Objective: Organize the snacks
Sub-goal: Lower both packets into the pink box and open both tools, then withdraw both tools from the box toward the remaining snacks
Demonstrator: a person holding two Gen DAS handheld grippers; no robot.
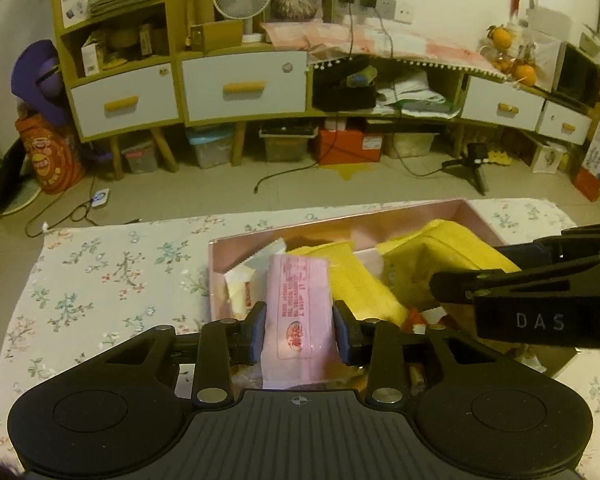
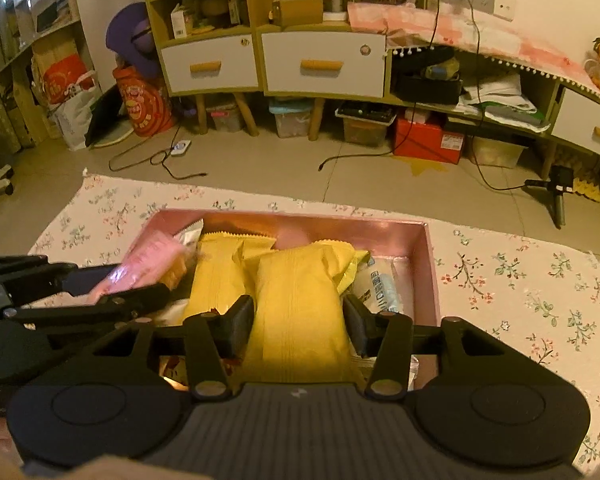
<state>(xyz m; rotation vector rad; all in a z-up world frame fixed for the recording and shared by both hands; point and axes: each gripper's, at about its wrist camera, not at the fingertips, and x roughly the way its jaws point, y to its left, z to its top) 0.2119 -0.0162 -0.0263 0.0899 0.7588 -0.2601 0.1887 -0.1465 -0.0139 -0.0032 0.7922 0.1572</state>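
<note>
Pink packet [image 1: 298, 312] gripped by left tool [image 1: 299, 330]; yellow packet [image 2: 298, 312] by right tool [image 2: 299, 322].

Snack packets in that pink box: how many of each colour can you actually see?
Yellow packets: 2, one between the right gripper's fingers, one beside it.
Pink packets: 1, held by the left gripper.
Pale blue-white packets: 1.
White-silver packets: 1.
Total: 5 clearly visible in the pink box; others are hidden underneath.
</note>
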